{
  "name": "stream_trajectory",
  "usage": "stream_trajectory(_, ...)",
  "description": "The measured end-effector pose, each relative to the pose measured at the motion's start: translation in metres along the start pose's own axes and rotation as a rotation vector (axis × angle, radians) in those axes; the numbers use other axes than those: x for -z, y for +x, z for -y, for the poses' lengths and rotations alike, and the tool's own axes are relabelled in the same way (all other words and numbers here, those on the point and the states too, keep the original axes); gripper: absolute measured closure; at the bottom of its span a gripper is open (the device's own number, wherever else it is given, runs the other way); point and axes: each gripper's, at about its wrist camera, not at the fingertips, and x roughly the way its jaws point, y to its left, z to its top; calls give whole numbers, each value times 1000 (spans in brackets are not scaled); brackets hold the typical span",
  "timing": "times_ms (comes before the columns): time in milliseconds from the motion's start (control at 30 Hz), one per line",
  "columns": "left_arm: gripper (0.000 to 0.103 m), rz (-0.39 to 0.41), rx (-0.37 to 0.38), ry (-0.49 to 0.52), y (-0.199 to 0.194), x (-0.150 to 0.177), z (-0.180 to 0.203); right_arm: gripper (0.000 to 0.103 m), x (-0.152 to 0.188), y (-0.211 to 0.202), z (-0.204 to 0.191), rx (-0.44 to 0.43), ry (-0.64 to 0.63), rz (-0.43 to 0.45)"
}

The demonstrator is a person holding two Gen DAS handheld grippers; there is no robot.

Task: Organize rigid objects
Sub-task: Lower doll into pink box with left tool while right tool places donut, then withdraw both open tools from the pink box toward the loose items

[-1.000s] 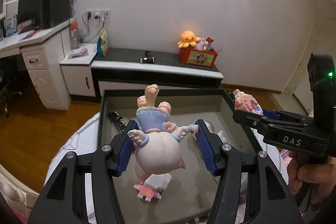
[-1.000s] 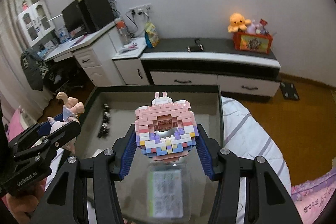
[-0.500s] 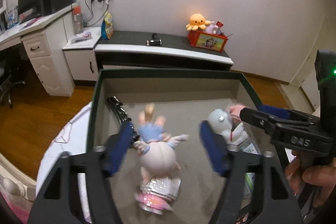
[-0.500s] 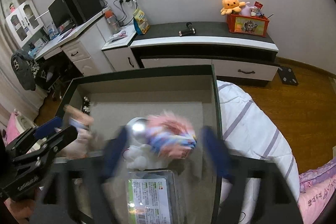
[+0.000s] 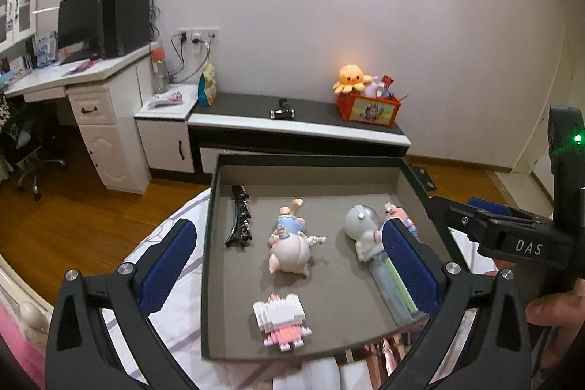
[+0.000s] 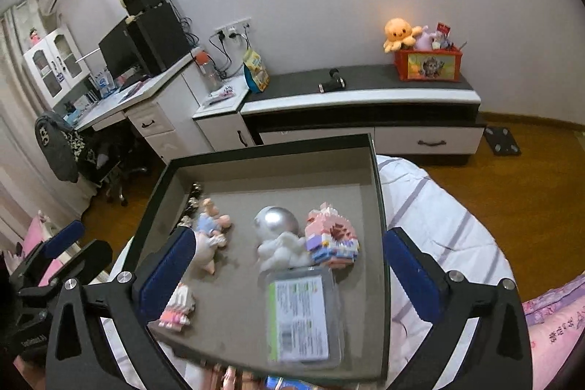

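We hold the left gripper [image 5: 289, 265] with its blue-padded jaws spread wide and empty above the dark-rimmed tray [image 5: 310, 160], and the right gripper [image 6: 289, 265] is likewise spread wide with nothing between its pads. Inside the tray, nearest us in the left wrist view at 6 o'clock, lies a white and pink block-built figure [image 5: 282, 321], knobbly and stepped. Just beyond it, at the middle, a smooth pink doll [image 5: 290, 245] in a light blue top lies on its side, legs pointing toward 12 o'clock. At 3 o'clock a glossy white astronaut figure [image 5: 363, 229] with a rounded silvery helmet rests against a clear plastic case [image 5: 393, 284] with green inside; in the right wrist view that case [image 6: 301, 315] shows a printed label. Touching the astronaut on its far right is a pink brick-built house [image 6: 332, 236], which we see best from the right wrist. At 10 o'clock a black hair clip [image 5: 239, 216] lies along the left wall. The tray floor is matte grey, and the tray sits on a white bedcover with lilac stripes [image 6: 431, 207]. Beyond, a wooden floor [image 5: 73, 207] runs to a low black-and-white cabinet [image 5: 296, 130] carrying a red box with an orange plush octopus [image 5: 350, 79], and at 10 o'clock a white desk [image 5: 98, 90] holds a dark monitor.
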Motion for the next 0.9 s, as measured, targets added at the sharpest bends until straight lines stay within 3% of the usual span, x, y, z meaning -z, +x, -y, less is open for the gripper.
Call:
stream_trajectory(233, 0, 57, -6, -2, -55, 16, 4, 0, 24, -49, -11, 33, -31, 69)
stream_trajectory(600, 0, 102, -14, -29, -129, 73, 11, 0, 97, -121, -16, 64, -45, 148)
stream_trajectory(900, 0, 120, -59, -29, -160, 118, 17, 0, 148, -154, -24, 110, -70, 197)
